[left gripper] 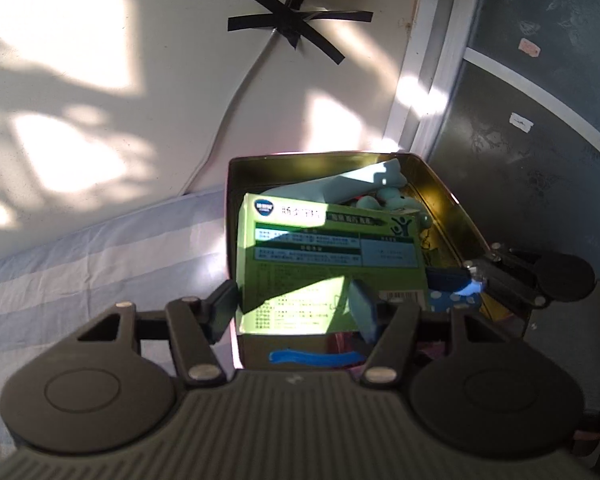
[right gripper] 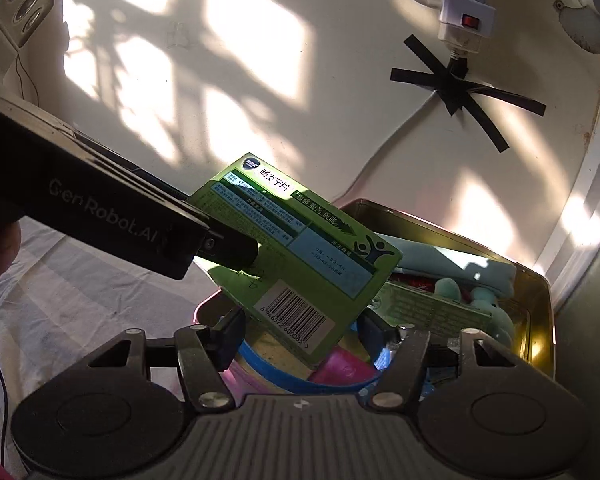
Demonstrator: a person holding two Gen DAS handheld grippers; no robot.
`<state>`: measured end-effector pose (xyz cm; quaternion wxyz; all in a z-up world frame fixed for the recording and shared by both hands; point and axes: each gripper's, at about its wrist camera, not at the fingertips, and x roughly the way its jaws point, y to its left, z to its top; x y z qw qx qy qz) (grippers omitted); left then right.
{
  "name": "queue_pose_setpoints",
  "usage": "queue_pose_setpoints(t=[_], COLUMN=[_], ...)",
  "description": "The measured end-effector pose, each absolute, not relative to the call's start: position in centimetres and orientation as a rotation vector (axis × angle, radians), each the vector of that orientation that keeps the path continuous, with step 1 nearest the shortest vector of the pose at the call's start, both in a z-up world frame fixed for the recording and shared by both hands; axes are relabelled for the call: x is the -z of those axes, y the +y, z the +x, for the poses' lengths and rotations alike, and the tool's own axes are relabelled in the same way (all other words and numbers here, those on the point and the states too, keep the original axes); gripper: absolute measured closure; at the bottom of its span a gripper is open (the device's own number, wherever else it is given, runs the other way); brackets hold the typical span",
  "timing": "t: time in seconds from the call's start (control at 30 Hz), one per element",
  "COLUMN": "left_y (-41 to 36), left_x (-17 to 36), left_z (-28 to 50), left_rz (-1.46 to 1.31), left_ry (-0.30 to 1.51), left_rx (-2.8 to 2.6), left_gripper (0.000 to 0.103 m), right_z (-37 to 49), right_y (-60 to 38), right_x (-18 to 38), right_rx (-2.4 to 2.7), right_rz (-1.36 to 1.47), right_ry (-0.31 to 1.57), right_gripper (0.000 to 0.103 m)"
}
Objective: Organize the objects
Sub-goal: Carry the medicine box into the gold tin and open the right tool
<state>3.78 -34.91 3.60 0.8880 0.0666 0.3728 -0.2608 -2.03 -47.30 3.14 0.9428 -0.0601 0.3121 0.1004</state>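
My left gripper [left gripper: 296, 306] is shut on a green medicine box [left gripper: 324, 252] and holds it tilted above the gold tin [left gripper: 452, 208]. The same green box [right gripper: 300, 252] shows in the right wrist view, pinched by the left gripper's black fingers [right gripper: 228, 248] coming in from the left. My right gripper [right gripper: 300, 334] is open just under the box, over the tin's [right gripper: 536, 280] near end. It also shows at the right in the left wrist view [left gripper: 476, 278]. The tin holds a teal plush toy [right gripper: 480, 292], a second green box [right gripper: 432, 308] and a blue band [right gripper: 284, 376].
A pink container [right gripper: 220, 304] sits against the tin's near side. The tin rests on a striped sheet [left gripper: 80, 264]. A cream wall with a taped cable [right gripper: 456, 84] and a power strip [right gripper: 464, 20] stands behind. A dark panel [left gripper: 540, 140] stands at the right.
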Motion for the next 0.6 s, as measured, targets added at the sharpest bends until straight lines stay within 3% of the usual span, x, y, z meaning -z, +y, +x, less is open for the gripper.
queue_pose_setpoints(t=[0.6], left_y=[-43.8], left_x=[-0.9], left_z=[8.0], left_rz=[0.196], left_ry=[0.836], left_rx=[0.656], left_gripper=[0.04], right_z=[-0.4], right_y=[-54.1], right_x=[-0.1], right_rx=[-0.024], right_rz=[-0.095], right_ry=[0.685], right_gripper=[0.04])
